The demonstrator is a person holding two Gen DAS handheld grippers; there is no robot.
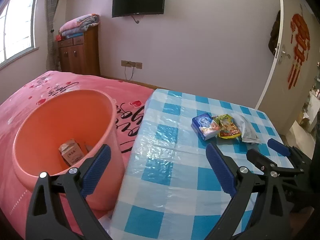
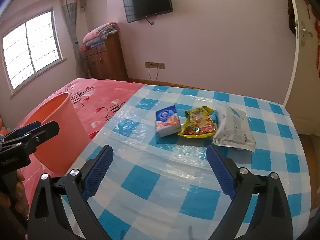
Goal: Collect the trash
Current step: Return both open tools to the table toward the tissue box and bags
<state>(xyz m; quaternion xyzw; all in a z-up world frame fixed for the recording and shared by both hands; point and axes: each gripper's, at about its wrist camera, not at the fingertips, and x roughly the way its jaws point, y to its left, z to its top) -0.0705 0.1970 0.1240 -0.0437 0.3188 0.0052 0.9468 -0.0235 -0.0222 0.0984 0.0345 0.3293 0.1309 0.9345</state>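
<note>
Three pieces of trash lie in a row on the blue-checked tablecloth [image 2: 152, 182]: a blue box [image 2: 167, 123] on the left, a yellow snack wrapper [image 2: 198, 125] in the middle and touching the box, and a grey pouch [image 2: 234, 129] on the right, its edge just beside the wrapper. An orange bucket [image 1: 66, 124] stands on the pink bedspread [image 1: 24, 104] to the left of the tablecloth and holds a crumpled tan carton [image 1: 71, 153]. The left gripper [image 1: 158, 168] hangs over the boundary between bucket and tablecloth, jaws wide apart and empty. The right gripper [image 2: 160, 168] hovers above the tablecloth just short of the three pieces, jaws also wide apart and gripping nothing. A television [image 2: 148, 1] hangs on the far wall.
</note>
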